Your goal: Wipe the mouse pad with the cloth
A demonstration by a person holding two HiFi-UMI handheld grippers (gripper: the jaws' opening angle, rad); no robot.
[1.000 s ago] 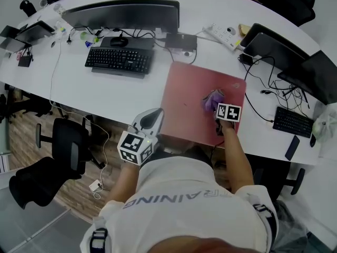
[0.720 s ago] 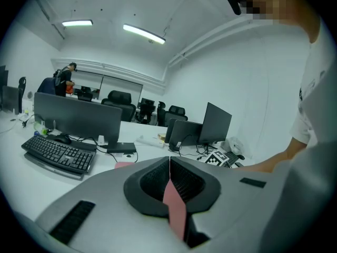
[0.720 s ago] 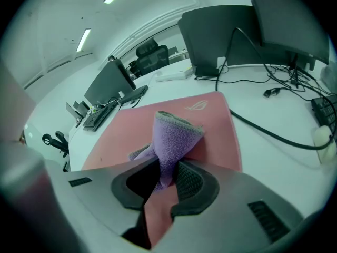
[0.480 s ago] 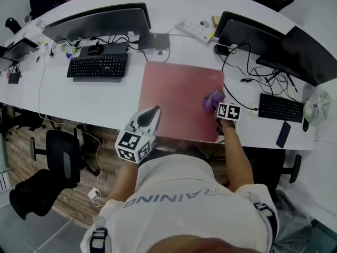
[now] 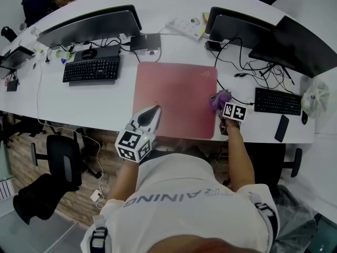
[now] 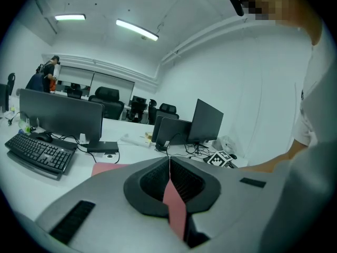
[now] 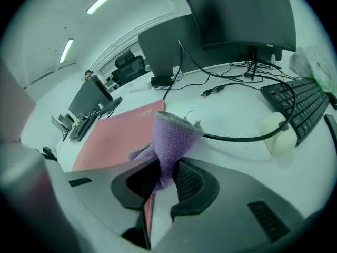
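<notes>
R gripper (image 7: 162, 174) has jaws pinched on the purple cloth (image 7: 174, 138), standing up btw them; the mouse pad (image 7: 113, 136) lies ahead-left. L gripper (image 6: 169, 165) jaws are together (nothing btw them), pad beneath.

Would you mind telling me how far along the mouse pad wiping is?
Done: the cloth is gripped in the right gripper. In hand: it sits at the right edge of the mouse pad; the left gripper is shut, empty, at the near edge. Left: how much is wiped doesn't show.
</notes>
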